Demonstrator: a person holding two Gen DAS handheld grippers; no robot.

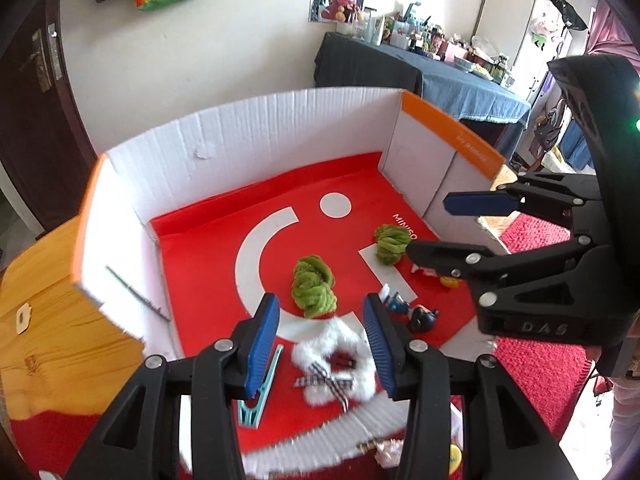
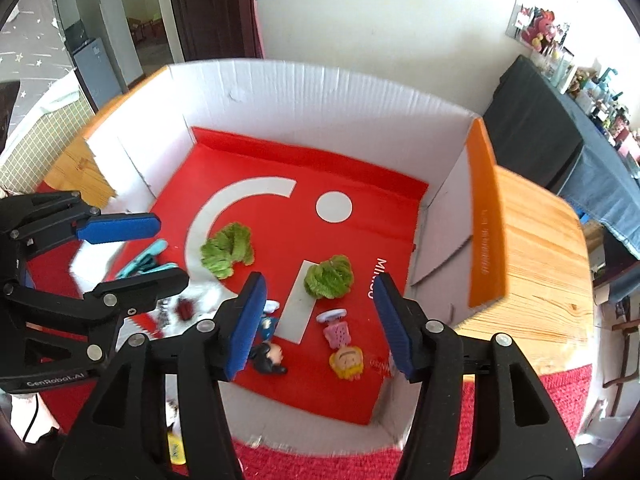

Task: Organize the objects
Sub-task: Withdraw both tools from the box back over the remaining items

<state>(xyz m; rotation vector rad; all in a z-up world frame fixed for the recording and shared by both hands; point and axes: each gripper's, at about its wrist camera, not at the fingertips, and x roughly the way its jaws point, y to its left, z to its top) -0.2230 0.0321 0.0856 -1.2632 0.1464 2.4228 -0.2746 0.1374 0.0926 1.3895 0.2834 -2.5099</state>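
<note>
From the left wrist, the left gripper (image 1: 322, 344) hangs over the near end of the white box (image 1: 248, 136) on the wooden desk (image 1: 44, 300), fingers spread and pinching nothing, above a white furry clip (image 1: 340, 364), with a teal peg (image 1: 260, 388) just left of it and two green yarn balls (image 1: 314, 286) farther in. From the right wrist, the right gripper (image 2: 322, 324) hovers over the same box (image 2: 320, 92), fingers apart and empty, above a blonde doll (image 2: 344, 350) and a dark-haired doll (image 2: 270, 350).
</note>
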